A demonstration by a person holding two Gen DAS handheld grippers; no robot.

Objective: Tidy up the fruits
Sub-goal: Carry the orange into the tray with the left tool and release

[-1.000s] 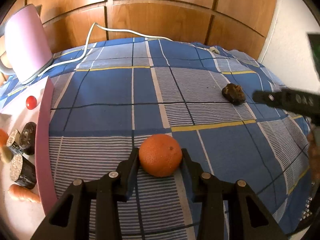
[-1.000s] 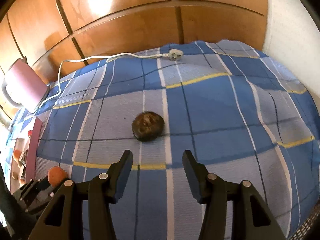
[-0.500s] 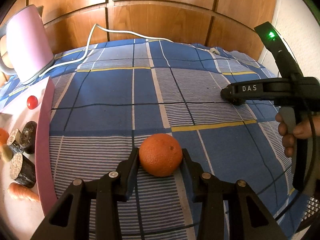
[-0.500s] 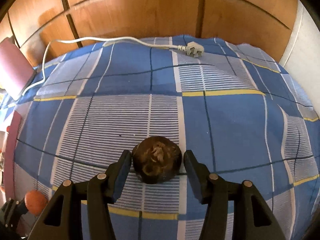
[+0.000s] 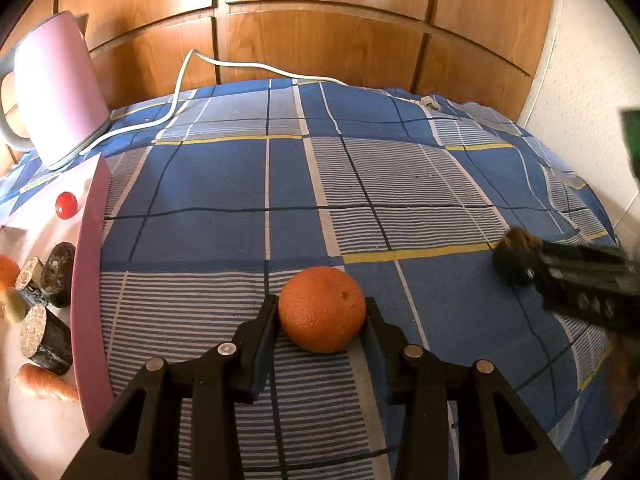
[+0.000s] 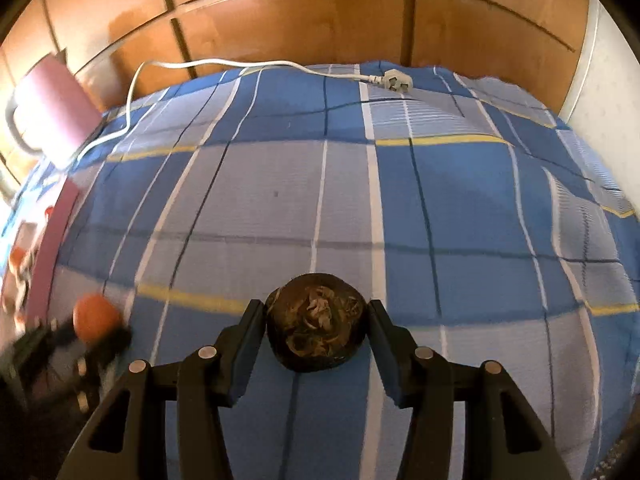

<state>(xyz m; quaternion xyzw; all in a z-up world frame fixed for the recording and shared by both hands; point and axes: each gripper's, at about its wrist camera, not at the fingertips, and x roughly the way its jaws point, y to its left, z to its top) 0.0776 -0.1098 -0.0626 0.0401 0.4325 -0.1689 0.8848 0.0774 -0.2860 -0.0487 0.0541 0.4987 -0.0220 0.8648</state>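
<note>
Orange-skinned fruit, the orange (image 5: 322, 309), is sitting clamped between the left tongs (image 5: 322, 320) above the checked bedspread (image 5: 240, 176); the pink tray (image 5: 86, 280) is lying leftward, nearer this hand. The right tongs (image 6: 316, 330) are gripping the dark brown fruit (image 6: 316, 328).
</note>
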